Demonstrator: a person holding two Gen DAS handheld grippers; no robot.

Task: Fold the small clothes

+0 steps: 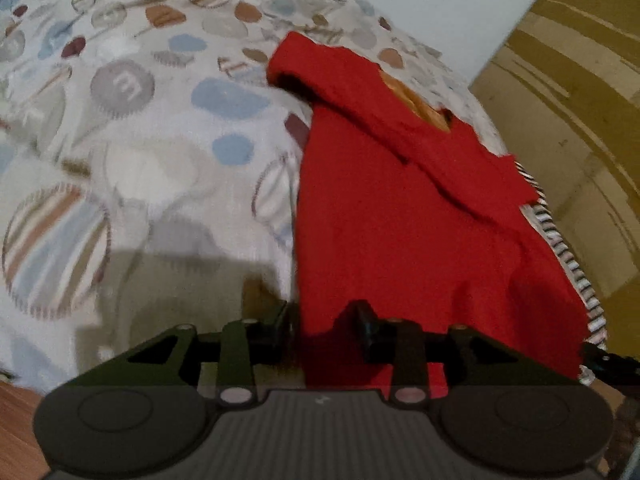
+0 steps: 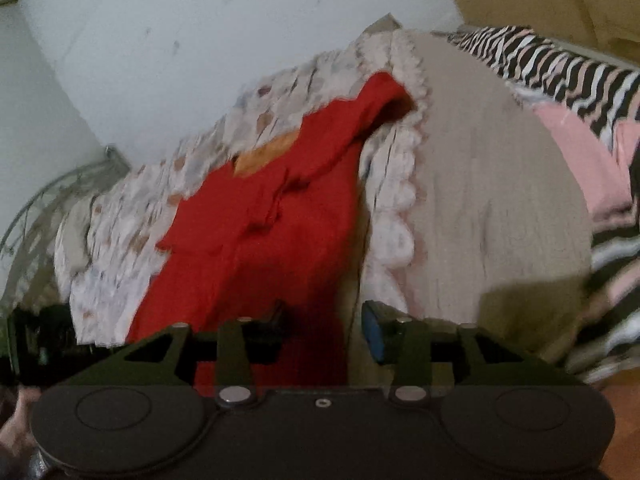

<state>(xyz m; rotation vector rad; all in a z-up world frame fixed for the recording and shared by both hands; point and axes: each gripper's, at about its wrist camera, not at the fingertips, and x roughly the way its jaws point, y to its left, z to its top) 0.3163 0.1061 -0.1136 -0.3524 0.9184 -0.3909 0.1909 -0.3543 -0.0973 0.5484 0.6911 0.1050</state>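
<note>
A: Left gripper point(image 1: 326, 322) status?
B: Jaws apart, red shirt point(image 1: 400, 220) hem between them, unpinched.
A: Right gripper point(image 2: 326, 320)?
B: Spread likewise. Shirt lies flat on the patterned sheet point(image 1: 140, 120).

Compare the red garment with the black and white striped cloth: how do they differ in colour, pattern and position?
The red garment is plain, one colour; the striped cloth has black and white zigzag bands. The red garment lies spread between both grippers; the striped cloth lies bunched at the side, partly under the red garment's edge in the left wrist view. Both rest on the bed.
</note>
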